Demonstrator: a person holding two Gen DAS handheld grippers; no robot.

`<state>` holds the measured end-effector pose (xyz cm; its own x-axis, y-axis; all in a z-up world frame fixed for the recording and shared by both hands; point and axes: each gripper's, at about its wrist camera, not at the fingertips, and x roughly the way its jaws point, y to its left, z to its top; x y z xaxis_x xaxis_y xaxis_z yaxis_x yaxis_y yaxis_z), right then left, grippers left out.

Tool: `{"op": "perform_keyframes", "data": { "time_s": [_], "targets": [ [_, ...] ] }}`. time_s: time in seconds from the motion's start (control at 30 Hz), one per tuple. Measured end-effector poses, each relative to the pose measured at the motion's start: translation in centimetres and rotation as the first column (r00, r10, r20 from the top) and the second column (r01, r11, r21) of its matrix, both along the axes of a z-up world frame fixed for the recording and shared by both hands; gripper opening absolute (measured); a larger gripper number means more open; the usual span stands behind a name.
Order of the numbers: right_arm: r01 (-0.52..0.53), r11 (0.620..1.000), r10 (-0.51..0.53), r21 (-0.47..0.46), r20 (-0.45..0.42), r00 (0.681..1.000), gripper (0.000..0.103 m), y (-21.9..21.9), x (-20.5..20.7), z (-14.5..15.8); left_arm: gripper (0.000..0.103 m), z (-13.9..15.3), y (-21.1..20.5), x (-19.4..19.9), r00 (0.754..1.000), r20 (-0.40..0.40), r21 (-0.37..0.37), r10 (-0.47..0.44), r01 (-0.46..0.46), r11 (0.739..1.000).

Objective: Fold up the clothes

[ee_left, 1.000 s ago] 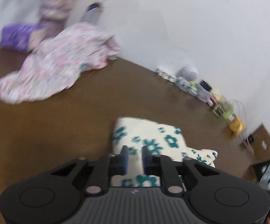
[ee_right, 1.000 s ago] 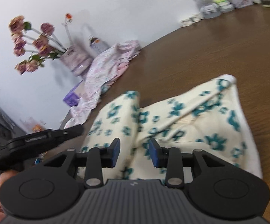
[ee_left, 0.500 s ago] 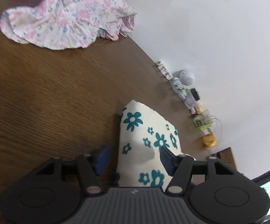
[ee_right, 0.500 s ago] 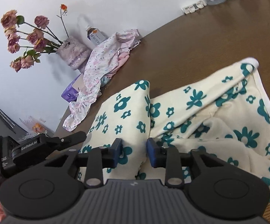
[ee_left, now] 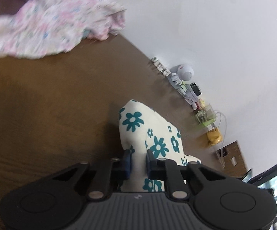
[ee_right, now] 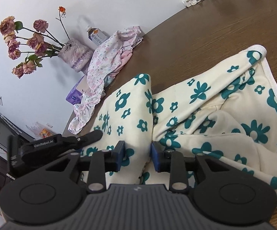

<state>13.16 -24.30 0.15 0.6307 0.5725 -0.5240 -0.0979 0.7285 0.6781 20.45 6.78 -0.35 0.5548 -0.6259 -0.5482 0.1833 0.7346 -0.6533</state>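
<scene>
A: On the brown table point(ee_right: 224, 25), where is your cream garment with teal flowers point(ee_right: 205, 103)?

B: Rumpled just ahead of you, well apart from the pink floral clothes point(ee_left: 48, 25) by the wall.

A: Your left gripper point(ee_left: 137, 159)?

B: Its jaws are closing, a raised fold of that cream cloth pinched between the blue pads.

A: Your right gripper point(ee_right: 137, 156)?

B: Narrowly parted, pads pressing a bunched ridge of the same garment.

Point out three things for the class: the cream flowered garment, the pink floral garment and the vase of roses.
Cream flowered garment point(ee_right: 199, 94): right wrist view, flat upper panel.
Pink floral garment point(ee_right: 104, 61): right wrist view, middle of the heap.
Vase of roses point(ee_right: 77, 55): right wrist view, lilac body.
</scene>
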Motion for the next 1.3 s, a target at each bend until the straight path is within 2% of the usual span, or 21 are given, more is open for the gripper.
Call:
{"op": "perform_keyframes", "data": {
  "time_s": [0.17,0.33,0.43,0.63,0.83,0.9,1.0,1.1,1.3],
  "targets": [
    [0.021,1.000,-0.020,-0.004,0.049,0.999,0.033,-1.2,-0.9,1.1,0.014,2.4,-2.6,-1.0,0.997,0.080,0.155,-0.024,0.012,0.988],
    [0.056,0.998,-0.053,-0.037,0.090,0.995,0.033,-3.2,-2.0,2.1,0.014,5.0,-6.3,-2.9,0.983,0.171,0.332,-0.074,0.013,0.943],
    [0.081,0.994,-0.073,-0.079,0.102,0.992,0.033,-4.3,-2.6,2.4,0.014,6.3,-9.0,-4.1,0.969,0.219,0.444,-0.112,0.003,0.896],
    [0.148,0.967,-0.117,-0.205,0.156,0.981,0.033,-6.3,-4.1,3.2,0.014,6.7,-14.7,-6.0,0.943,0.289,0.628,-0.167,-0.055,0.776],
    [0.188,0.967,-0.160,-0.170,0.163,0.973,0.033,-9.3,-5.3,3.0,0.014,6.2,-18.6,-7.0,0.921,0.326,0.725,-0.214,-0.098,0.682],
    [0.193,0.969,-0.166,-0.155,0.167,0.972,0.033,-10.1,-5.6,2.9,0.014,6.1,-19.8,-7.4,0.915,0.332,0.743,-0.230,-0.104,0.661],
    [0.203,0.968,-0.178,-0.145,0.171,0.969,0.034,-10.9,-5.8,2.8,0.014,6.5,-21.6,-8.2,0.905,0.342,0.752,-0.255,-0.101,0.651],
    [0.222,0.965,-0.196,-0.143,0.173,0.965,0.035,-11.8,-6.0,2.8,0.016,6.9,-23.5,-9.1,0.891,0.353,0.750,-0.285,-0.087,0.656],
    [0.272,0.951,-0.250,-0.146,0.154,0.956,0.036,-13.9,-6.8,2.3,0.024,6.4,-28.1,-10.4,0.868,0.360,0.707,-0.342,-0.015,0.707]
  ]
}}
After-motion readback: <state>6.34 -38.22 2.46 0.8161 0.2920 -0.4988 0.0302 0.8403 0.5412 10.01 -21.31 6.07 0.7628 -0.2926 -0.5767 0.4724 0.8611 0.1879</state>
